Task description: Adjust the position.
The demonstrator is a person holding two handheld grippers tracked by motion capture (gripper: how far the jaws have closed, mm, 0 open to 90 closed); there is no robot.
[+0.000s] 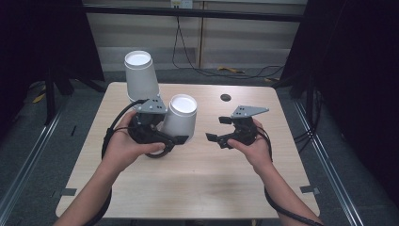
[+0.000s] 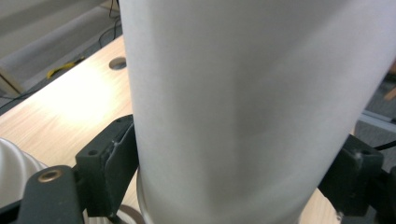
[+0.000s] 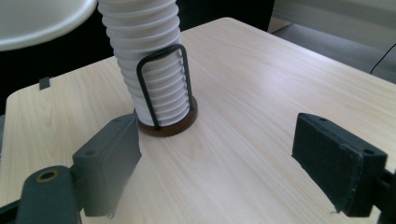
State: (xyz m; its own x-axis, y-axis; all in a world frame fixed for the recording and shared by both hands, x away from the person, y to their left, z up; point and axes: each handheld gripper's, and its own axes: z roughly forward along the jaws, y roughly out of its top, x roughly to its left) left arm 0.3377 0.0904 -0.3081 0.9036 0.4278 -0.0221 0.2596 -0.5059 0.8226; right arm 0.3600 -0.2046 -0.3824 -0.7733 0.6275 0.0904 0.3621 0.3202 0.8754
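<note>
Dark curtains hemmed in a pale wooden table point(image 1: 197, 179), where a person worked with a gripper in each hand. On the left gripper point(image 1: 164, 136), the jaws were clamped on the wall of a white paper cup point(image 1: 181, 117), held upside down, base uppermost, just above the table; its own view showed a black pad point(image 2: 112, 163) pressed flat against each side of the cup point(image 2: 243, 107). Behind it a stack of cups point(image 1: 140, 75) stood in a wire holder point(image 3: 163, 86) with a round brown base, near the table's far left. Over to the right of the held cup, the right gripper point(image 1: 219, 129) hovered above bare wood, its jaws apart with nothing between them.

Such a cup probably weighed next to nothing, and its thin wall would likely buckle under a hard squeeze. Its smooth, tapered side could also slip through the pads. A light hold across the lower body near the rolled rim, where it is stiffest, seemed the safest place to take it.
</note>
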